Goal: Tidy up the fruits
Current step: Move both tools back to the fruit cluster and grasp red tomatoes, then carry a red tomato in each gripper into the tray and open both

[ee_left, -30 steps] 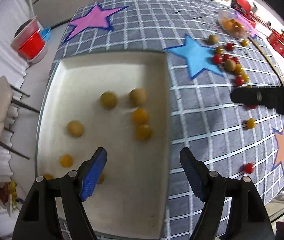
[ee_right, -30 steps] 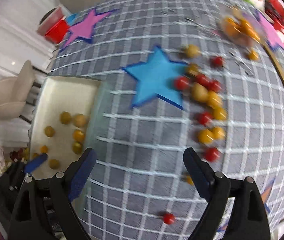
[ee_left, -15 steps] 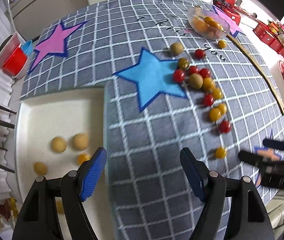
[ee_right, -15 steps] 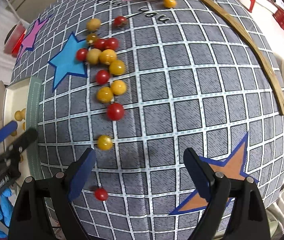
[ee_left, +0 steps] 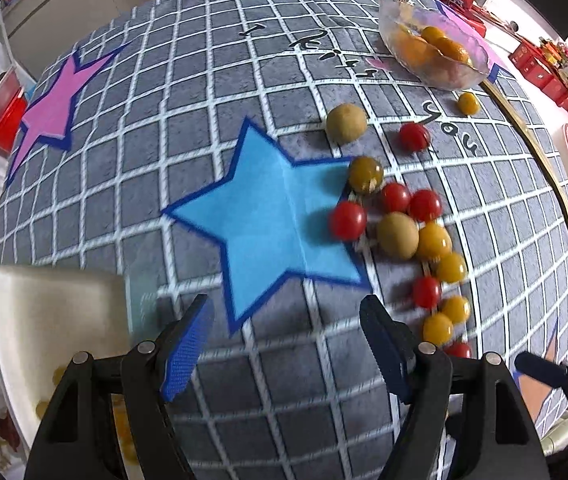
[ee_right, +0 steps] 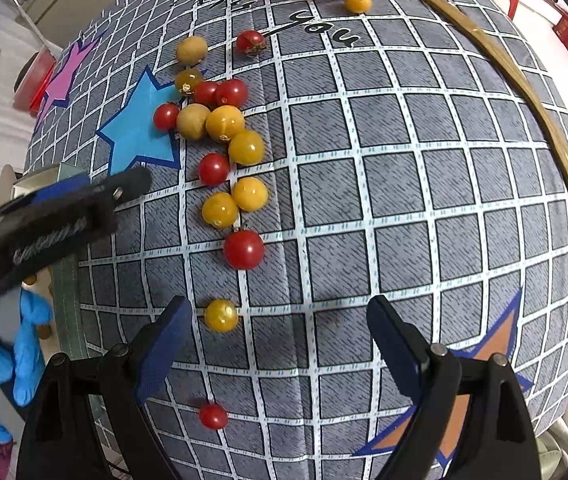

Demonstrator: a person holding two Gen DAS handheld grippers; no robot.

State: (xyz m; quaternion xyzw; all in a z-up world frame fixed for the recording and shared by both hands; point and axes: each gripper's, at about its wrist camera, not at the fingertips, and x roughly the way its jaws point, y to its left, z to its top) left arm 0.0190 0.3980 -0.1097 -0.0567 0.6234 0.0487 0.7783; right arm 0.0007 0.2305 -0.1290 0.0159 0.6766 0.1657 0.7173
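A grey checked tablecloth (ee_right: 404, 184) with felt stars covers the table. On it, beside the blue star (ee_left: 272, 220), lies a loose trail of small round fruits (ee_right: 224, 132): six red tomatoes, six yellow ones, three dull olive-brown ones, glossy and mostly touching. A white tray (ee_left: 52, 320) at near left holds a few yellow fruits; a glass bowl (ee_left: 432, 48) far right holds orange ones. The left gripper (ee_left: 284, 344) and right gripper (ee_right: 276, 344) both hang wide apart, holding nothing. A lone yellow tomato (ee_right: 221, 314) sits just beside the right gripper's left finger.
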